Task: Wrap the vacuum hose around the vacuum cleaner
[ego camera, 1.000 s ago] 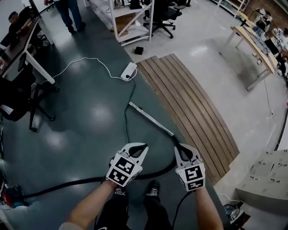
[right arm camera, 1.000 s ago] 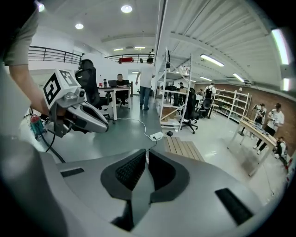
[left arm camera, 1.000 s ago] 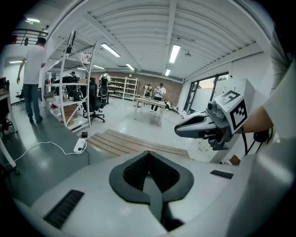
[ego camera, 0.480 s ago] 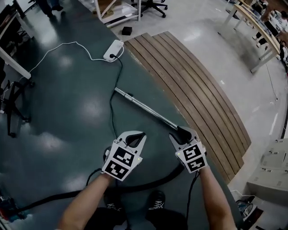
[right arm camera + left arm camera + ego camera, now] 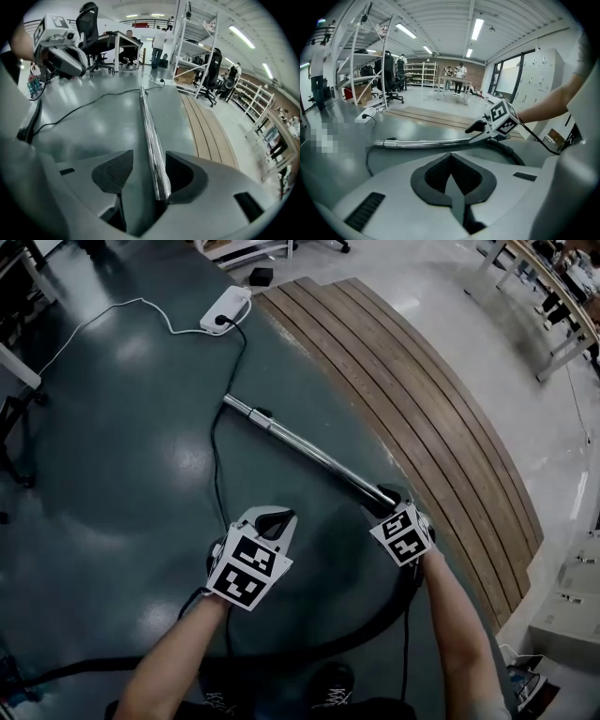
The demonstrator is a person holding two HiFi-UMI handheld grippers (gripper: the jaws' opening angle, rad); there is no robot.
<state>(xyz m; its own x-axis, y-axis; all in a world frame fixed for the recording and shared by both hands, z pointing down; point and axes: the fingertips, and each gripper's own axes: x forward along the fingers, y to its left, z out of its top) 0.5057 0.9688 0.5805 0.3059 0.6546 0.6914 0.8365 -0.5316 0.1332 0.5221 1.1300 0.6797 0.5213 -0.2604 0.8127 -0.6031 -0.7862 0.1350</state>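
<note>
A chrome vacuum wand (image 5: 300,446) lies on the dark green floor, and its near end joins a black ribbed hose (image 5: 309,650). The hose curves off to the lower left edge. My right gripper (image 5: 394,495) is down at the wand's near end. In the right gripper view the wand (image 5: 150,126) runs between the jaws of this gripper (image 5: 149,159). The jaws have just been opening: the tube lies by the right pad, clear of the left one. My left gripper (image 5: 275,518) hovers left of the wand, shut and empty (image 5: 451,157). The vacuum body is not clearly visible.
A white power strip (image 5: 225,307) with a white lead lies at the far end, and a thin black cable (image 5: 214,456) trails back from it. A band of wooden planks (image 5: 412,409) borders the green floor on the right. Grey cabinets (image 5: 572,615) stand at the lower right.
Both grippers have come down towards the floor. The right gripper's jaws went from shut to open around the wand's near end. The left gripper stayed shut.
</note>
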